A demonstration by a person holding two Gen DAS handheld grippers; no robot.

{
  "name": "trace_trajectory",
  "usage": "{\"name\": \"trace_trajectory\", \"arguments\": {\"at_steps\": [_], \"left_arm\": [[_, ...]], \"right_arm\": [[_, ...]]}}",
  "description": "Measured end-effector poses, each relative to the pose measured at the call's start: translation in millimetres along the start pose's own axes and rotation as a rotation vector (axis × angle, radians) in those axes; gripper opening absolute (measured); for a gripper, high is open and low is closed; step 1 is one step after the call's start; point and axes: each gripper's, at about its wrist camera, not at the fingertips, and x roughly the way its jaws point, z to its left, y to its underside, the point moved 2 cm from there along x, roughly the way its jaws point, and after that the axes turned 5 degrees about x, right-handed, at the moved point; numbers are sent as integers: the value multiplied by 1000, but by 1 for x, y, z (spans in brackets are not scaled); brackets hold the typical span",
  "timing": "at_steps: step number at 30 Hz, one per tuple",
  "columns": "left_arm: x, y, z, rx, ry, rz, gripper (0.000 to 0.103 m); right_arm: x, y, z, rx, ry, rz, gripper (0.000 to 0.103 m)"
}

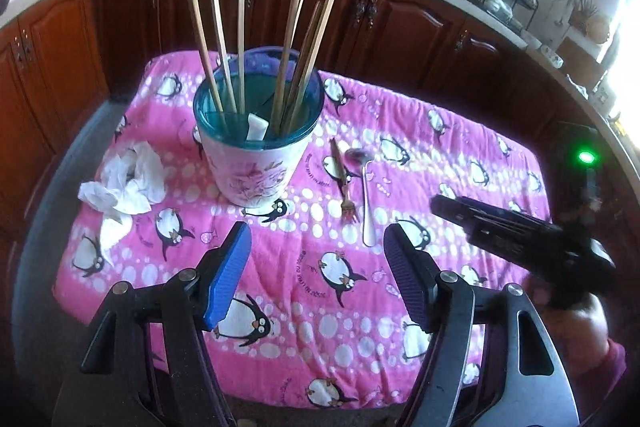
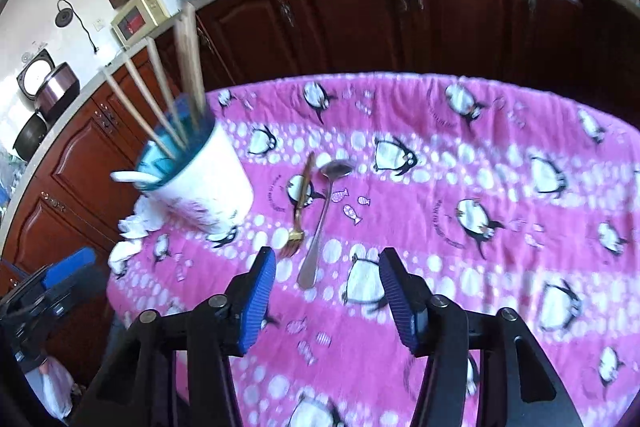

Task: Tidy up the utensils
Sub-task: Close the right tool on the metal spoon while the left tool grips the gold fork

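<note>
A white cup with a teal rim [image 1: 256, 147] stands on the pink penguin cloth [image 1: 304, 267] and holds several wooden chopsticks [image 1: 240, 39] and a white spoon [image 1: 256, 127]. It also shows in the right wrist view [image 2: 200, 183]. A gold fork [image 1: 344, 183] [image 2: 300, 207] and a metal spoon [image 1: 366, 195] [image 2: 324, 215] lie side by side on the cloth right of the cup. My left gripper [image 1: 318, 267] is open and empty, near the cloth's front. My right gripper [image 2: 326, 291] is open and empty, just short of the spoon's handle end; it also shows in the left wrist view [image 1: 520, 239].
Crumpled white tissue [image 1: 124, 183] lies left of the cup. Dark wooden cabinets [image 1: 360, 11] and a counter with a stove, pots and bottles run behind the table. The left gripper shows at the left edge of the right wrist view [image 2: 52, 291].
</note>
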Motion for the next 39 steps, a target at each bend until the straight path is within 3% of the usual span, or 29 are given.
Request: {"name": "trace_trajectory", "arguments": {"at_steps": [4,9,13,17,20,25,32,36,38,39], "left_arm": [[20,2,6,-8,-6,27,69],[43,4,13,-35,-4,73,69],[58,5,11,-41,-2,99,69],[74,3,3,-42,1,117,69],[87,1,-5,-42,2,124,69],[114,-4,-20,-58,16,141,69],[156,-6,-38,-71,-12,183,68],[170,-7,-37,-105,-29,215,55],[172,-9,-35,-93,-49,199,30],[174,-10,-35,-79,-55,200,24]], "right_arm": [[48,-9,-5,43,-38,66,42],[99,-29,-4,50,-19,111,40],[130,-39,-1,21,22,130,25],[133,-45,0,-20,28,111,6],[123,-43,-9,-44,85,85,5],[96,-32,-56,25,102,94,5],[72,-16,-86,92,58,108,5],[70,-9,-92,102,42,107,5],[70,-8,-92,103,38,104,5],[70,-9,-93,110,32,105,5]]}}
